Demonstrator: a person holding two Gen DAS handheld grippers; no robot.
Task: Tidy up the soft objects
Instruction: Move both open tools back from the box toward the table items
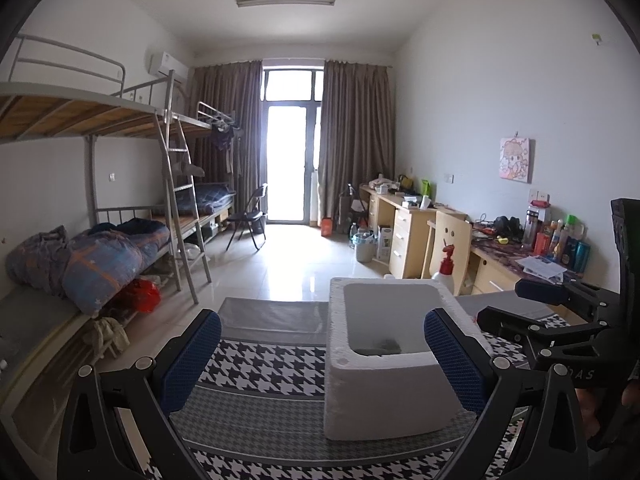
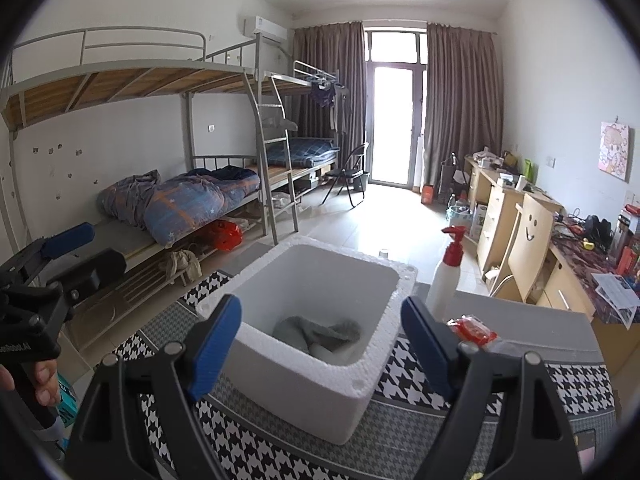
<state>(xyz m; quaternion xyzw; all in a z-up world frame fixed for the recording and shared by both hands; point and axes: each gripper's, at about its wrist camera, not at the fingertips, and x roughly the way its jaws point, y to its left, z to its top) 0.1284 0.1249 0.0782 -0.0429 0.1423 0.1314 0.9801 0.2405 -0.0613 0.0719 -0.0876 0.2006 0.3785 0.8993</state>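
Note:
A white foam box [image 1: 384, 360] stands on a table with a houndstooth cloth [image 1: 260, 364]. Grey soft cloth [image 2: 316, 334] lies in the bottom of the box [image 2: 320, 344]; in the left wrist view only a grey corner [image 1: 380, 346] shows. My left gripper [image 1: 322, 356] is open and empty, held in front of the box. My right gripper [image 2: 322, 344] is open and empty, just in front of the box's near wall. Each gripper shows in the other's view: the right one [image 1: 532, 304] at the right, the left one [image 2: 76, 248] at the left.
A white pump bottle with a red top [image 2: 446, 276] stands right of the box, with a red packet [image 2: 472, 330] beside it. Bunk beds with a blue quilt [image 2: 180, 200] line the left wall. Desks and a wooden chair [image 2: 528, 236] line the right wall.

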